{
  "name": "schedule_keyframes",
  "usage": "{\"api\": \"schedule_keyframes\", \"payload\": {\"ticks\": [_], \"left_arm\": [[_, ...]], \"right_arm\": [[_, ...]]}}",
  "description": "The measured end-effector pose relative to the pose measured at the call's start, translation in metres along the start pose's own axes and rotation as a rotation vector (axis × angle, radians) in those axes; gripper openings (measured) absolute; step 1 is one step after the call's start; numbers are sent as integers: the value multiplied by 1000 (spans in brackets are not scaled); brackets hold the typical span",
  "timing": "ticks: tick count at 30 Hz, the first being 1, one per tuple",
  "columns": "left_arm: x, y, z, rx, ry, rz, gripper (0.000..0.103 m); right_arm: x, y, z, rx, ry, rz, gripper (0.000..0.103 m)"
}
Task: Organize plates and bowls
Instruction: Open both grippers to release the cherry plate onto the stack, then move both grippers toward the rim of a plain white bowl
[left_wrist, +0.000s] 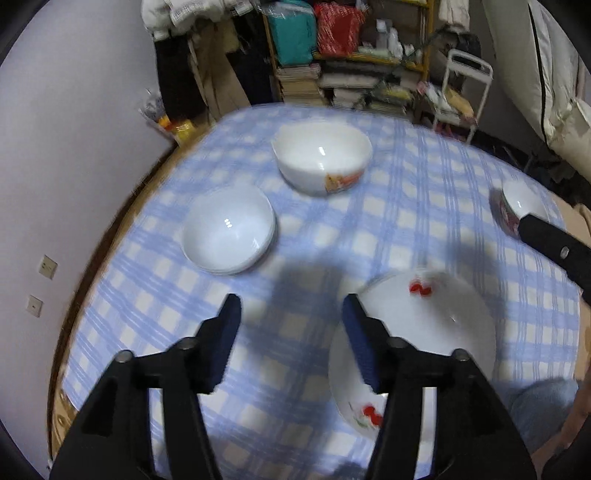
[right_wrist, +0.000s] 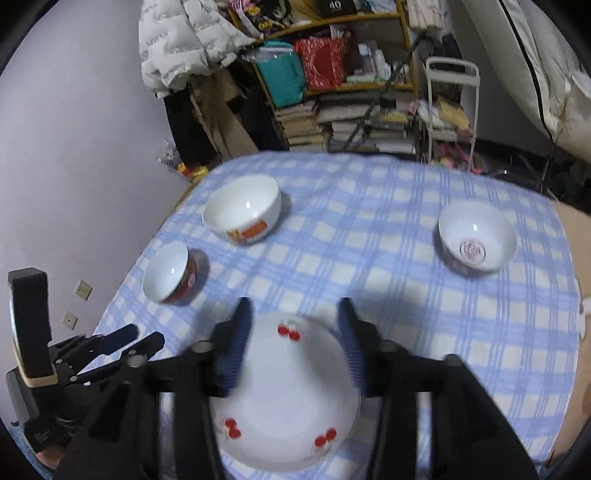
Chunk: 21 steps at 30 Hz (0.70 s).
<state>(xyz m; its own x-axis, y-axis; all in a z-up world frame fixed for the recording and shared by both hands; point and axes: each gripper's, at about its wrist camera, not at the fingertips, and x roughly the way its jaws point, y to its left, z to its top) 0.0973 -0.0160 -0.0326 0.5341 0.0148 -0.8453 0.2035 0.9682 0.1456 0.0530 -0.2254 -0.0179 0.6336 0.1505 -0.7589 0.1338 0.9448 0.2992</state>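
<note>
A white plate with red cherries lies on the blue checked tablecloth; it also shows in the right wrist view. My left gripper is open and empty, just left of the plate. My right gripper is open above the plate's far rim, holding nothing. A stack of white bowls sits to the left. A large white bowl with an orange label stands further back. A red-sided bowl and a bowl with a pink mark also stand on the table.
A lilac wall runs along the table's left edge. Shelves with books and bags and a white folding stool stand behind the table. The left gripper shows at the lower left of the right wrist view.
</note>
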Motion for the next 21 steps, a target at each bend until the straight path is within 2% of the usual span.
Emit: {"api": "schedule_keyframes", "payload": {"ticks": [4,5,9,15,21], "left_arm": [[-9,9,20,6,-42,22,74],[-11,13,27,-3,-50,26,75],[-9,32,51,-50,-57,27,84],[-2,47,81,-22,-96,78,89],[22,62,106,-59,-76,57,90]], "right_arm": [[14,6,10,-2,-16,-9,96],[18,7,12,-13,-13,-16,99],[28,20,25,-129,-44,-63,103],[41,29,50,-222,-50,-79,103],[56,31,81,-227,-74,-55,103]]}}
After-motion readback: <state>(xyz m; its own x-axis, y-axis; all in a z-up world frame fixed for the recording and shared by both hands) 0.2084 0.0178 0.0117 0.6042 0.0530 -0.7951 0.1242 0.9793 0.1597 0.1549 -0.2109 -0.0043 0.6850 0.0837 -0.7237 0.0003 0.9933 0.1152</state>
